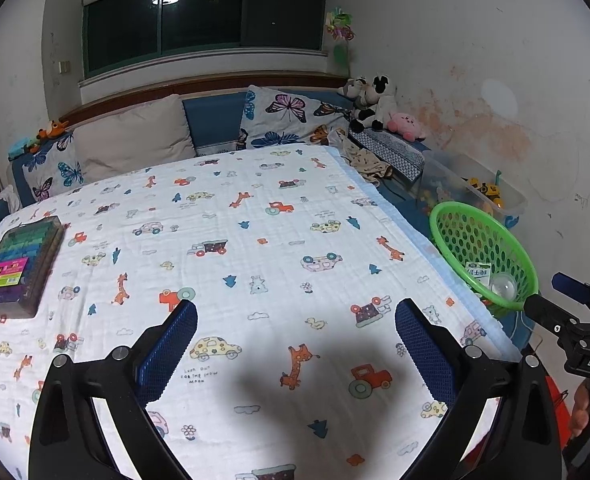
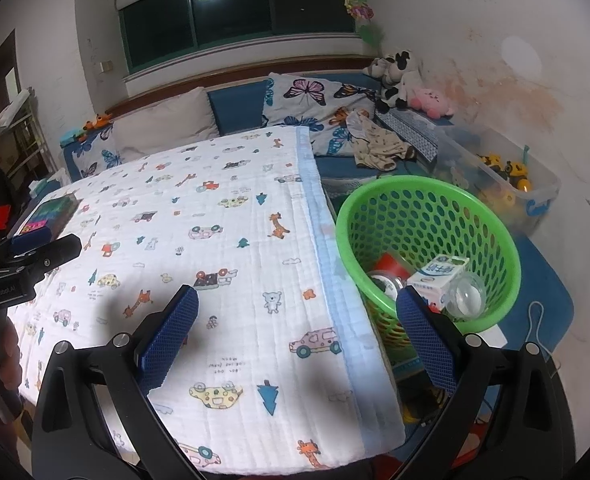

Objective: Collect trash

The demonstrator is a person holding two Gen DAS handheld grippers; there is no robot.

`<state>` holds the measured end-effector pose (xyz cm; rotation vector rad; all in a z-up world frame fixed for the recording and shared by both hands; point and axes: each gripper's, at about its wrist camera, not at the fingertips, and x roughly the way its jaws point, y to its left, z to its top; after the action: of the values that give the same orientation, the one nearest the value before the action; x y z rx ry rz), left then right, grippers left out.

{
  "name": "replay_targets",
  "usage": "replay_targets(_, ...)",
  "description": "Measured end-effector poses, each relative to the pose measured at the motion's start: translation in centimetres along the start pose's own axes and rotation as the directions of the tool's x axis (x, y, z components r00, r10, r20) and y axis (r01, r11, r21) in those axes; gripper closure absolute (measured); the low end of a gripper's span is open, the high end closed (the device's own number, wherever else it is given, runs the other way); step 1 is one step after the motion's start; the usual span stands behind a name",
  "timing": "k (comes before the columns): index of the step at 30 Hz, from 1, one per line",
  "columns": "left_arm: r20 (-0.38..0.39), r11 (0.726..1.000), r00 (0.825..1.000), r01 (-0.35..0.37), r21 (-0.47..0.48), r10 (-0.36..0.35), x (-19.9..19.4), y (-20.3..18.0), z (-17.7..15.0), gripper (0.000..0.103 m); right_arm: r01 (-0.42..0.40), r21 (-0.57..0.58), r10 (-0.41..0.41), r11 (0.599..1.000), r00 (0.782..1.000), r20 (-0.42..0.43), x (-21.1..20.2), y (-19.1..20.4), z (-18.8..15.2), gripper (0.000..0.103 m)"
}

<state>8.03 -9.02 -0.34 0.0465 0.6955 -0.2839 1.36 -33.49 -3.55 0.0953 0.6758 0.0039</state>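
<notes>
Bed [image 1: 255, 220] under a white quilt printed with cars and giraffes, bare of litter. Green perforated basket [image 2: 427, 216] just right of the quilt's edge, holding a white-and-blue carton [image 2: 439, 276], a clear dome-lidded cup [image 2: 465, 294], a red scrap. Left hand-held gripper [image 1: 295, 344] and right hand-held gripper [image 2: 297, 332] both spread wide, empty.

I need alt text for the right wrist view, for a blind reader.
Open, empty right tongs hover over a printed blanket, beside a green basket holding a small carton, a clear ball and other trash.
</notes>
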Motion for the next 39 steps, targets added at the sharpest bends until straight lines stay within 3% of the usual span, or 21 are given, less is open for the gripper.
replay_targets(35,-0.002,1.000,1.000,-0.004,0.000,0.004,-0.3,0.6,-0.3,0.007,-0.015,-0.009,0.015,1.000,1.000,-0.004,0.4,1.0,-0.1,0.005)
replay_targets(39,0.014,0.999,0.999,-0.034,0.023,0.034,-0.5,0.2,-0.4,0.007,-0.019,-0.004,0.019,1.000,1.000,-0.005,0.4,1.1,-0.2,0.005)
